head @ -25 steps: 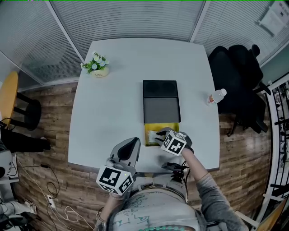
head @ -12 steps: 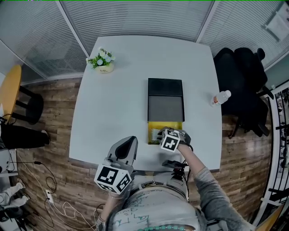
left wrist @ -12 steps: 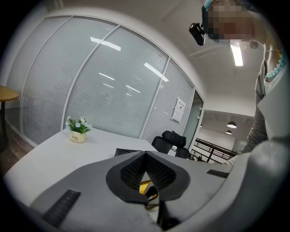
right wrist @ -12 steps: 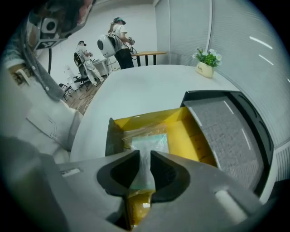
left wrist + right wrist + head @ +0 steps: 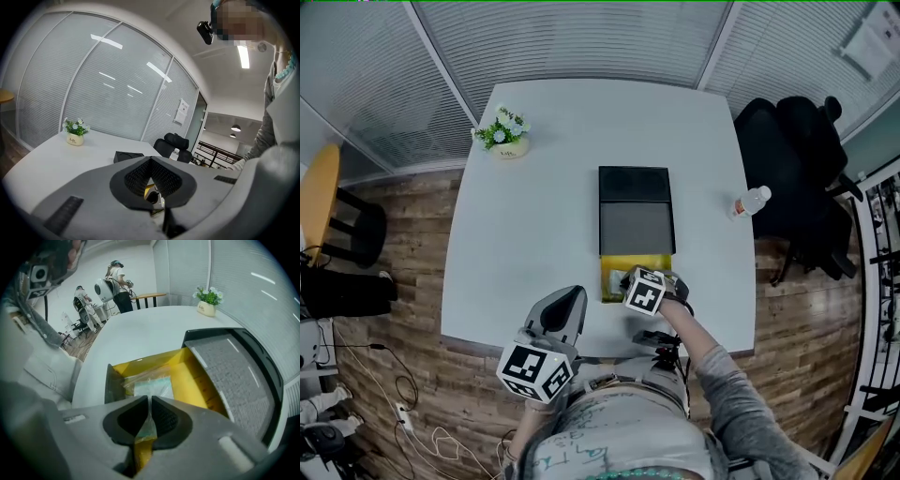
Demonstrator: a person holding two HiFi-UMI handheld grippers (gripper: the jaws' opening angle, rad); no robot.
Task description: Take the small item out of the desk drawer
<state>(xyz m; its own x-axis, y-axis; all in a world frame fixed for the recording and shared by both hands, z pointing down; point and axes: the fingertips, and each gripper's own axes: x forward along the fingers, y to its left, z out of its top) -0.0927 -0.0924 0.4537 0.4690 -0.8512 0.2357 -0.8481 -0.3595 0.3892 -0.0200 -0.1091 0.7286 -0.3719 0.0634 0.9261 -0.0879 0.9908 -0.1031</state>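
A flat black box (image 5: 636, 211) lies mid-table with its yellow drawer (image 5: 612, 278) pulled out toward me. Inside the drawer (image 5: 197, 376) lies a clear plastic bag (image 5: 152, 386) holding a pale flat item. My right gripper (image 5: 630, 279) points steeply down into the drawer. Its jaws have just been closing, and in the right gripper view the right gripper (image 5: 150, 401) now pinches the bag's near edge between its pads. My left gripper (image 5: 569, 302) hovers at the table's front edge, left of the drawer. In its own view the left gripper (image 5: 150, 160) is shut with nothing in it.
A small potted plant (image 5: 502, 134) stands at the table's far left corner. A water bottle (image 5: 748, 202) stands by the right edge, with a black chair (image 5: 787, 159) beyond it. A stool (image 5: 319, 202) is on the floor to the left. People stand far off in the right gripper view.
My right gripper has sunk into the yellow drawer and closed on the plastic bag. The left gripper has stayed where it was.
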